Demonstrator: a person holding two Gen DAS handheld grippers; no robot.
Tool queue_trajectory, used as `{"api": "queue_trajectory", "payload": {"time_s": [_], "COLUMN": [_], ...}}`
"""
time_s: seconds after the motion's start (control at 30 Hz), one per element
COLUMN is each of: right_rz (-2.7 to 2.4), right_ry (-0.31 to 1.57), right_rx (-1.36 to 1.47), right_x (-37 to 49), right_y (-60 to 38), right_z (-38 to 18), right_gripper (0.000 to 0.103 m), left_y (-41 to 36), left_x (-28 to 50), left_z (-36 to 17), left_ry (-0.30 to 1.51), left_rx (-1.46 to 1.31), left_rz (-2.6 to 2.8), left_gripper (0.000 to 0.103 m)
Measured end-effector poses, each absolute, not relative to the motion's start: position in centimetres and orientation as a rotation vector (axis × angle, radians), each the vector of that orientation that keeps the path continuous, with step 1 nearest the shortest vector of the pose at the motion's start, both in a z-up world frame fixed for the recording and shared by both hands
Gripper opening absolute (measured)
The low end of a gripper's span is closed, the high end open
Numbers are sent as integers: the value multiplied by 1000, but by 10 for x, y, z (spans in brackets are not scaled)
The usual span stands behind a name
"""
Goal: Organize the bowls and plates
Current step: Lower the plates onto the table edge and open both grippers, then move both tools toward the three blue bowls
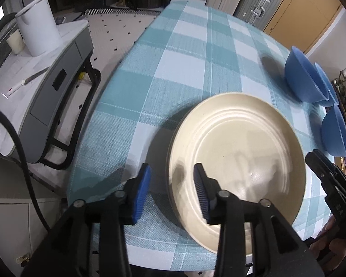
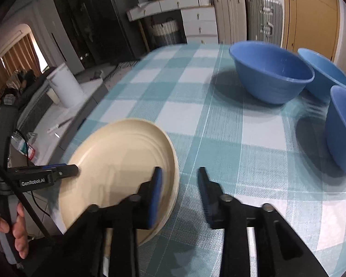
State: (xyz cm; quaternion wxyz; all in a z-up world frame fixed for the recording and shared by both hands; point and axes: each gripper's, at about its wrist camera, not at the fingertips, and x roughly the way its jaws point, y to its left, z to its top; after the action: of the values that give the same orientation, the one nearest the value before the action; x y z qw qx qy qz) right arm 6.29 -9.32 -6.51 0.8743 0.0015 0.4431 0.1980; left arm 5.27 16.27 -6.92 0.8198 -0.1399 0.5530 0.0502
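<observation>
Cream plate stack (image 1: 237,159) on checked tablecloth (image 1: 184,53), left tongs (image 1: 171,194) and right tongs (image 2: 180,194) apart, straddling its rim

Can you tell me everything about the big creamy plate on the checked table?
The round cream plate is wide and shallow, with a glossy, ceramic-looking surface and raised rings around its middle. More rims show beneath it, so it seems to top a small stack. It lies flat and empty on the teal-and-white checked tablecloth, near the table's front edge. The left gripper and right gripper straddle opposite rims, jaws open, not pressing.
</observation>
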Motion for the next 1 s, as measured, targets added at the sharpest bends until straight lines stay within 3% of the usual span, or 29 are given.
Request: {"api": "queue_trajectory", "payload": {"time_s": [0.37,0.6,0.67,0.73,0.77,0.9,1.0], "right_rz": [389,318,294,275,265,221,174], "right_ry": [723,603,561,525,503,414,381], "right_rx": [-36,10,8,-5,-15,-74,-105], "right_x": [31,6,-4,-12,-18,-43,-58], "right_y": [-114,-155,-168,-177,-182,-197,-206], "right_z": [-26,-4,3,8,11,15,14], "right_gripper": [64,85,86,88,89,98,99], "left_y": [114,58,43,33,29,8,-4], "left_x": [44,30,26,21,17,7,3], "left_z": [-16,23,32,39,43,52,50], "left_ry": [1005,848,804,751,718,614,580], "left_rx": [-193,-64,-51,-53,-54,-8,12], "left_rz": [10,-71,-97,-99,-101,-103,-96], "left_gripper": [48,51,58,87,91,94,94]}}
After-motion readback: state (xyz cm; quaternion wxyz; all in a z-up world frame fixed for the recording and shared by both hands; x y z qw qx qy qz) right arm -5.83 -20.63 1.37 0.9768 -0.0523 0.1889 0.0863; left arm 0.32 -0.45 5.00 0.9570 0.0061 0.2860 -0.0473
